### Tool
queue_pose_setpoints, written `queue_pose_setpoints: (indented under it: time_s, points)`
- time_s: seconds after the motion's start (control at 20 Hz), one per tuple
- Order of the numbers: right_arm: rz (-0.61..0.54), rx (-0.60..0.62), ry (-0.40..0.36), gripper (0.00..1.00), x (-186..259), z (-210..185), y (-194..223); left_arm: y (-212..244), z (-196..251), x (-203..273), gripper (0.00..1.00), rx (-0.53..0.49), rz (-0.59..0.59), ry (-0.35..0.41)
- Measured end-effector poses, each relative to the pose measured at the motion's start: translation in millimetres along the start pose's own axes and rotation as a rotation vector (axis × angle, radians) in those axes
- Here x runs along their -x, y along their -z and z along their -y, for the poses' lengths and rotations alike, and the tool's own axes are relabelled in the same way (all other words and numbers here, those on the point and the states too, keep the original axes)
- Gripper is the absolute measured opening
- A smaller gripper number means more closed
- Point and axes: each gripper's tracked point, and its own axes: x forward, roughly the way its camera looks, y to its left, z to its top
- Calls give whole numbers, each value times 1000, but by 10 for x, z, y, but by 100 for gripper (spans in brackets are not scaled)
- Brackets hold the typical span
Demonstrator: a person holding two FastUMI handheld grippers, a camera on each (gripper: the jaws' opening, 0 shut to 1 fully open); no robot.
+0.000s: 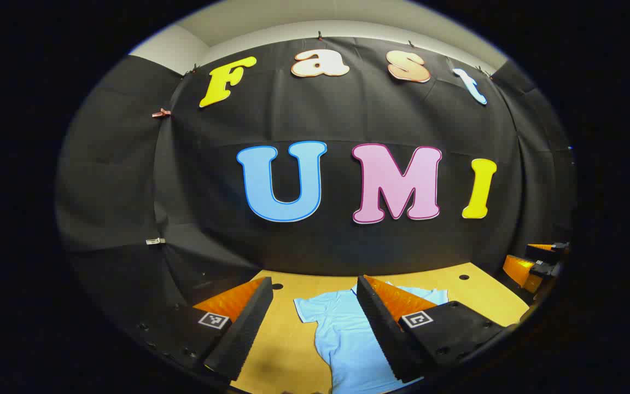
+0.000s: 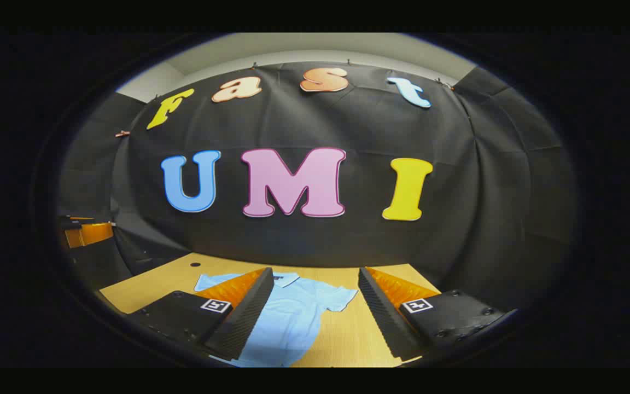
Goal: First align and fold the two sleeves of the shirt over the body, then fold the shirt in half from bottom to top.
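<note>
Lying flat on table (image 1: 287, 350): shirt (image 1: 348, 334)

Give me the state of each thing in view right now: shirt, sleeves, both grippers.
shirt: lying flat on the wooden table, collar toward the back wall, not folded yet.
sleeves: both spread out to the sides, neither folded over the body.
left gripper: open, above the table, holding nothing.
right gripper: open, above the table, holding nothing.
</note>
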Motion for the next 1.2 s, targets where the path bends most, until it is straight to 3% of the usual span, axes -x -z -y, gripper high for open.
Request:
queue_pose_setpoints:
  time_s: [0.45, 0.75, 1.2]
  points:
    - [1, 7, 63, 97, 195, 89, -85, -38, -118, 22, 99, -31, -4, 50]
    - [-17, 19, 104, 97, 320, 28, -54, 222, -166, 127, 98, -15, -36, 104]
    - [-27, 49, 80, 97, 139, -153, 35, 259, -340, 75, 99, -10, -53, 107]
